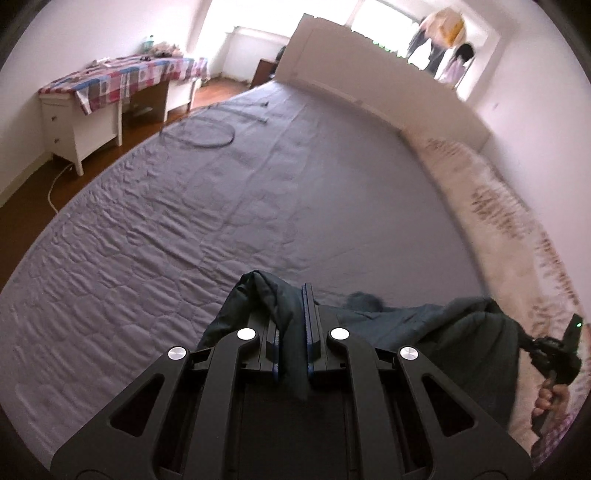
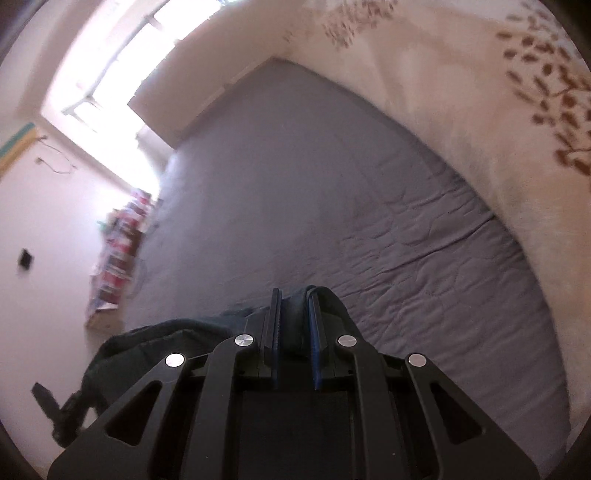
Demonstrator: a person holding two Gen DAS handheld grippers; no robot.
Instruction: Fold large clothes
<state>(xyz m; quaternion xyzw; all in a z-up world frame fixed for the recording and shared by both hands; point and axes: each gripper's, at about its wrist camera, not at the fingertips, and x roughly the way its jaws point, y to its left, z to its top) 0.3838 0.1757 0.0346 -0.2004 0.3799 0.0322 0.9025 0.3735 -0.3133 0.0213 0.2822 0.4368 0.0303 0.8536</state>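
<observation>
I hold a dark garment (image 1: pixel 406 325) up over the bed (image 1: pixel 221 206), one gripper at each end. My left gripper (image 1: pixel 293 314) is clamped on a fold of the dark cloth, which bunches between its blue-padded fingers (image 1: pixel 307 306) and drapes over the left one. My right gripper (image 2: pixel 295 314) pinches another edge of the same garment (image 2: pixel 155 339), the fabric filling the narrow gap between its fingers (image 2: pixel 276 317). In the left view the cloth sags to the right toward my other hand (image 1: pixel 550 398), which grips its black handle at the frame's edge. The bed's grey quilted cover lies flat beneath. A cream blanket (image 2: pixel 480 110) with a brown leaf pattern runs along one side of the bed. Beyond it, a white desk (image 1: pixel 85 125) under a checked cloth stands by the wall, a bright window (image 1: pixel 388 22) behind the white headboard (image 1: pixel 369 74).
</observation>
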